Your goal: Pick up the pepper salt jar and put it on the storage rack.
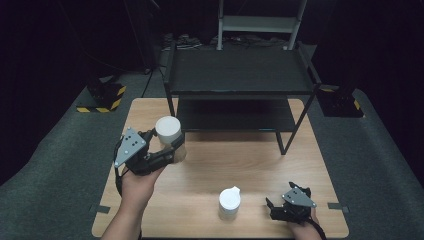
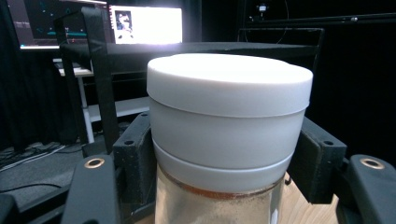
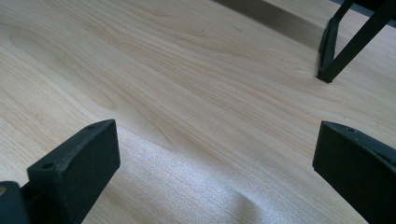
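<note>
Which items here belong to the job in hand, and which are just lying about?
In use:
white-lidded jar, clamped in the left gripper

Lying about:
small white jug
black shelf rack
right gripper, open and resting on the table

Both black tongs [image 1: 167, 145] [image 1: 272, 206] carry grey three-cornered plates with small holes.

Jar [image 1: 170, 139] [image 2: 224, 140]: clear body with pale powdery fill, wide white lid on, upright, clamped at both sides just under the lid, at 9 o'clock of the table, near the left edge, just in front of the black shelf's left leg.
</note>
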`<state>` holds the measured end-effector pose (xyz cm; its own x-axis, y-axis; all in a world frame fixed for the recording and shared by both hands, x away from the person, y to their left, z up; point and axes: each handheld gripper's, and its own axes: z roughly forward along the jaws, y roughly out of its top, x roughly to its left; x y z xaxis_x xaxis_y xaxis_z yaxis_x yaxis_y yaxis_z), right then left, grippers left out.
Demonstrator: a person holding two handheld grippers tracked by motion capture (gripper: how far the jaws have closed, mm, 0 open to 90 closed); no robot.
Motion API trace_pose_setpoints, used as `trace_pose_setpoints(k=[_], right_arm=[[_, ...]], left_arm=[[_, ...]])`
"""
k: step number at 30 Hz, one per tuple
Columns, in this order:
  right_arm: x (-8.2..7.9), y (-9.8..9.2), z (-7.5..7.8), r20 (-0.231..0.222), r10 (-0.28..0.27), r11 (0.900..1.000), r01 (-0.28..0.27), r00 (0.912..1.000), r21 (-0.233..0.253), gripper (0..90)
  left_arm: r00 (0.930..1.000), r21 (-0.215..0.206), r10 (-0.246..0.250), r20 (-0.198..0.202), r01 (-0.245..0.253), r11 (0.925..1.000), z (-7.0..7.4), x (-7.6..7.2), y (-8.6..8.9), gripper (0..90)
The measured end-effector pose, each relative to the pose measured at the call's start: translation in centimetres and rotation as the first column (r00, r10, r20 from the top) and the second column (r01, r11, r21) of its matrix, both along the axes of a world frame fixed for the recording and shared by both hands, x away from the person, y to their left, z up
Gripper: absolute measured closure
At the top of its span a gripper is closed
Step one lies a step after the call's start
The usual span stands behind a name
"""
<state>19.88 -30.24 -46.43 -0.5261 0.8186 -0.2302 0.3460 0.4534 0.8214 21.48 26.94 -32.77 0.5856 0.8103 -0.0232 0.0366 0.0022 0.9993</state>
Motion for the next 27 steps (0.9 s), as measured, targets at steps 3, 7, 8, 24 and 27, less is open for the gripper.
trace_pose_setpoints(k=[3,7,8,24,27], right_arm=[[0.0,0.0,0.0,0.0,-0.001,1.0,0.001,1.0,0.002,0.0],[0.0,-0.1,0.0,-0.001,-0.001,1.0,0.001,1.0,0.004,0.0],[0.0,-0.1,0.0,-0.001,-0.001,1.0,0.001,1.0,0.005,0.0],[0.0,-0.2,-0.1,0.003,0.001,1.0,-0.001,1.0,0.01,0.0],[-0.1,-0.2,0.0,0.003,0.004,1.0,-0.004,1.0,0.008,0.0]], left_arm=[[1.0,-0.003,-0.001,0.005,0.001,1.0,0.5,0.2,-0.2,34.2],[1.0,-0.014,-0.007,0.006,0.008,0.9999,0.9,0.5,-0.4,34.2],[0.9999,-0.015,-0.008,0.006,0.008,0.9999,0.9,0.6,-0.5,34.2],[0.9991,-0.043,-0.026,0.032,0.027,0.9987,3.9,2.5,-1.2,34.2],[0.9985,-0.029,-0.025,0.049,0.026,0.9992,5.0,3.0,-1.7,34.2]])
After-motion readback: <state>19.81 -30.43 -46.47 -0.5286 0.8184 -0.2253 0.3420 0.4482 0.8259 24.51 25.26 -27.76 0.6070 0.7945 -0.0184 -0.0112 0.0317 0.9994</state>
